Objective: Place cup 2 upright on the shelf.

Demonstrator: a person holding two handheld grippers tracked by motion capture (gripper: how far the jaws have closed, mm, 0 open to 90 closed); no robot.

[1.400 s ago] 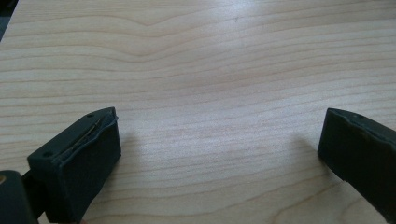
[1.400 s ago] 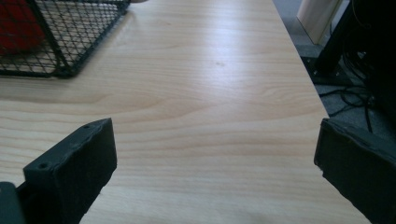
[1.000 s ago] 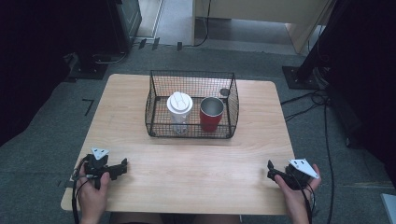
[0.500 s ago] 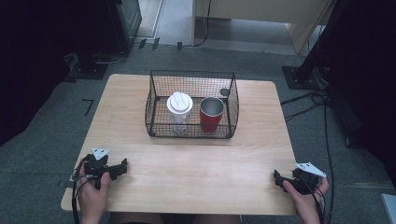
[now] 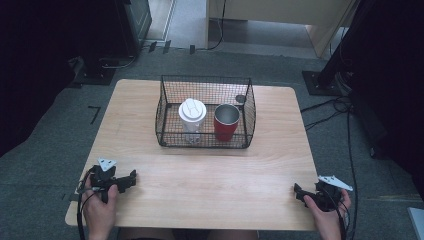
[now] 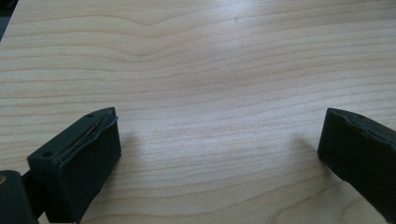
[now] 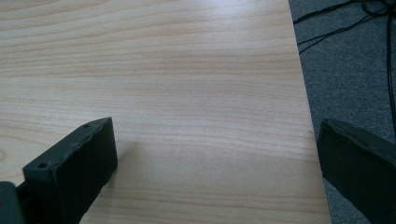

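**While Both Grippers Rest at the Near Corners, a Wire Basket Holds Two Cups**

Where the pale wooden tabletop meets the person's side, a gripper sits at each near corner. Seen from the high view, the left gripper lies by the near left corner, held in the person's left hand, its grey three-cornered plate on top and a cable trailing off the edge. Its jaws stand released and wide apart, with bare wood grain between them in the left gripper view.

At the near right corner the right gripper is held in the right hand. Its jaws are likewise spread and gripping nothing; in the right gripper view one jaw hangs over the wood, the other beyond the tabletop's edge above grey carpet and some black cables.

Well apart from both grippers, toward the far side, stands a black wire basket. Inside it, a clear cup with a white lid stands upright at the left, and a red cup with a metallic inside stands upright just beside it at the right. A small dark round thing sits near the basket's far right corner; what it is cannot be told.
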